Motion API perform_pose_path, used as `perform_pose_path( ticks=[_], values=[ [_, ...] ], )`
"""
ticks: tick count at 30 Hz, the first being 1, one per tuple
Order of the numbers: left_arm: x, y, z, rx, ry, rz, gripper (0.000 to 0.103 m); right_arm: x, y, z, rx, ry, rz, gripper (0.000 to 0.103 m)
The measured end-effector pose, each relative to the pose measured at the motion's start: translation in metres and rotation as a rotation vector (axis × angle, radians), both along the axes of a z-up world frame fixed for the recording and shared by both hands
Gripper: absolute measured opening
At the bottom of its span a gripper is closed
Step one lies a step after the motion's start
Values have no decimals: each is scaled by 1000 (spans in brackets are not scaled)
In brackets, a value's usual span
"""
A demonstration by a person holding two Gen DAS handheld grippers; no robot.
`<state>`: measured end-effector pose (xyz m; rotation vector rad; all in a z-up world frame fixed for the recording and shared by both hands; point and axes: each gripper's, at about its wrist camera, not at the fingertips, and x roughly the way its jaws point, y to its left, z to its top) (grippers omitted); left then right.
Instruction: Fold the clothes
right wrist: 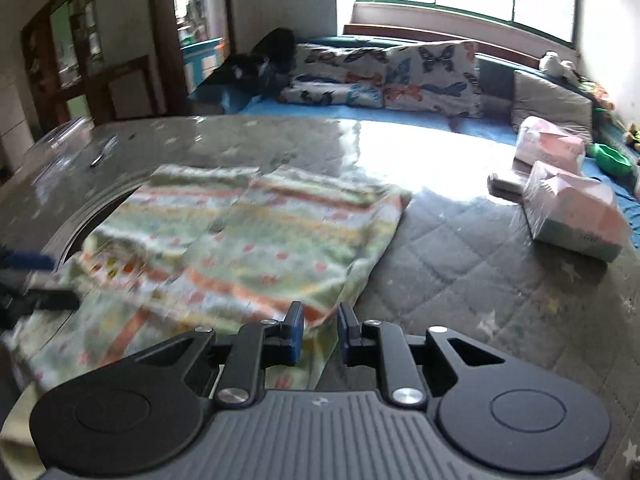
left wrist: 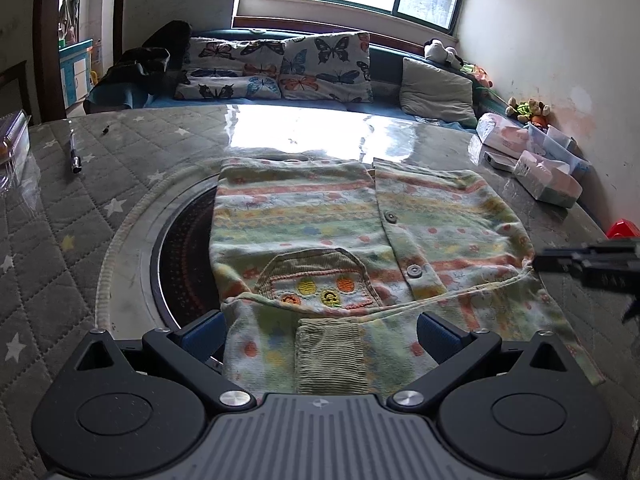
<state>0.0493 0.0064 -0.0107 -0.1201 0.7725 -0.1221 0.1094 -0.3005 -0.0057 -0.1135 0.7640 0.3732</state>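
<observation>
A child's patterned garment (left wrist: 320, 216) with pastel stripes, dots, buttons and a corduroy pocket lies flat on the table; it also shows in the right wrist view (right wrist: 240, 240). My left gripper (left wrist: 322, 328) is open wide, its blue pads either side of the garment's near folded edge and corduroy cuff. My right gripper (right wrist: 320, 332) is open with a narrow gap at the garment's right near edge, nothing clearly held. The right gripper also shows at the right edge of the left wrist view (left wrist: 592, 264).
The grey quilted star-patterned table cover (left wrist: 60, 240) has a round dark opening (left wrist: 184, 248) under the garment's left side. A pen (left wrist: 75, 152) lies far left. Tissue packs (right wrist: 572, 216) and boxes (left wrist: 552, 148) stand at right. A sofa with butterfly cushions (left wrist: 280, 68) is behind.
</observation>
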Motion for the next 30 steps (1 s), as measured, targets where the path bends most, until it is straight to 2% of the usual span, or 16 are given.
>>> perform_pose_path(
  ticks=[5, 6, 7, 10, 12, 16, 22, 27, 30],
  values=[
    [-1, -7, -1, 21, -2, -20, 103, 14, -6, -13, -49, 0, -75, 18],
    [-2, -7, -1, 24, -5, -22, 103, 16, -12, -15, -48, 4, -95, 24],
    [-2, -7, 0, 26, -8, -23, 103, 16, -17, -15, -32, 11, -104, 29],
    [-1, -5, 0, 27, -6, -18, 103, 16, -31, -17, 17, 30, -130, 30],
    [-1, -3, 0, 28, -6, -14, 103, 10, -30, -11, 16, 3, -123, 30],
    [-4, -3, 1, 31, -12, -20, 103, -4, -16, -2, 16, -15, -44, 30],
    [-3, -10, -3, 58, -11, -35, 103, -22, 15, -6, 9, 35, 117, 29],
    [-6, -15, -10, 129, -16, -58, 103, -37, 22, -9, -40, 54, 169, 29],
    [-13, -15, -9, 132, -17, -70, 103, -54, 21, -4, -43, 66, 214, 29]
  ],
)
